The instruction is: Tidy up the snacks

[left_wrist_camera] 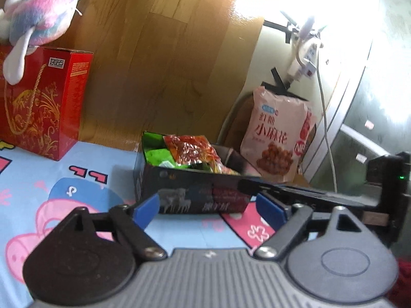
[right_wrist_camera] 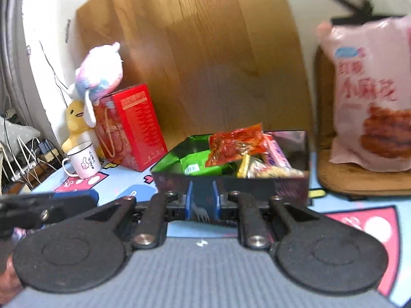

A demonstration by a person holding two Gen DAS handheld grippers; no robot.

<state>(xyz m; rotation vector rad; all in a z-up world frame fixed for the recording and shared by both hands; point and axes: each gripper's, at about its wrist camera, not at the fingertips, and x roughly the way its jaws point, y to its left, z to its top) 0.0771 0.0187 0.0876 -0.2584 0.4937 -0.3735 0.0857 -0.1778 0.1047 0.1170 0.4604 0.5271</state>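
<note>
A dark open box stands on the cartoon mat, filled with snack packets. A red packet lies on top of green packets. My left gripper is open wide just in front of the box's near wall, with nothing between its blue pads. My right gripper faces the same wall with its jaws only a narrow gap apart and nothing between them. A big pink snack bag stands upright behind the box to the right.
A red gift box with a pink plush toy on it stands at the left. A white mug and a yellow duck toy are beside it. A wooden board leans behind. Cables and a power strip hang at the right.
</note>
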